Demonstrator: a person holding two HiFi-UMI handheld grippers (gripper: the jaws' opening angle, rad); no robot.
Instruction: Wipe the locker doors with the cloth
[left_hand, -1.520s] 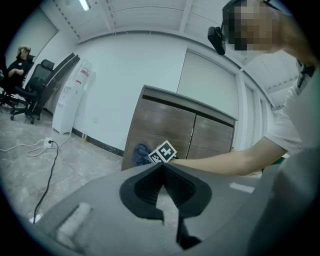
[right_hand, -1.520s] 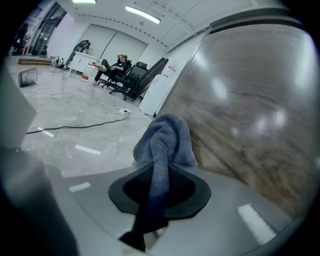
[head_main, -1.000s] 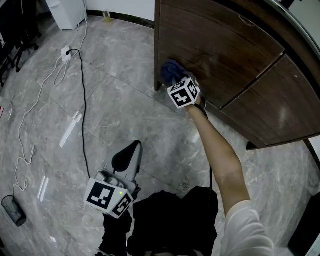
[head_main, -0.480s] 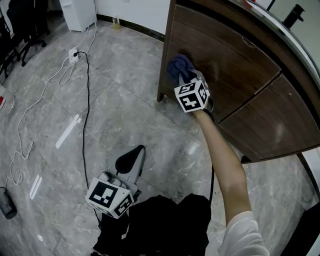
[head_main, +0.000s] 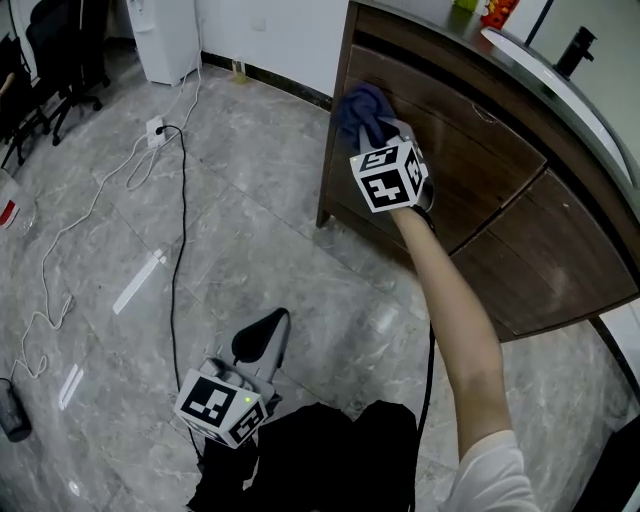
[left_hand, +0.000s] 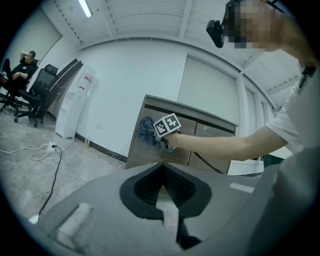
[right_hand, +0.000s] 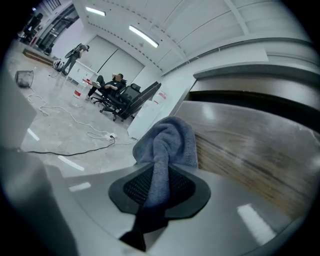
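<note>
A blue-grey cloth (head_main: 360, 108) is bunched against the upper left part of the dark wooden locker door (head_main: 470, 130). My right gripper (head_main: 384, 136) is shut on it at the end of an outstretched bare arm. In the right gripper view the cloth (right_hand: 167, 145) runs between the pads and folds over onto the door (right_hand: 250, 150). My left gripper (head_main: 258, 335) hangs low over the floor near the person's body, shut with nothing in it. From the left gripper view, the left gripper (left_hand: 162, 192) faces the lockers, with the cloth (left_hand: 146, 127) small in the distance.
A black cable (head_main: 178, 230) and a white cable with a power strip (head_main: 155, 128) lie on the marble floor at the left. A white appliance (head_main: 170, 35) and office chairs (head_main: 60, 50) stand at the back. A second locker door (head_main: 560, 255) is at the right.
The right gripper has slid the cloth up the left locker door, from near its lower edge to its upper part. The left gripper has stayed low.
</note>
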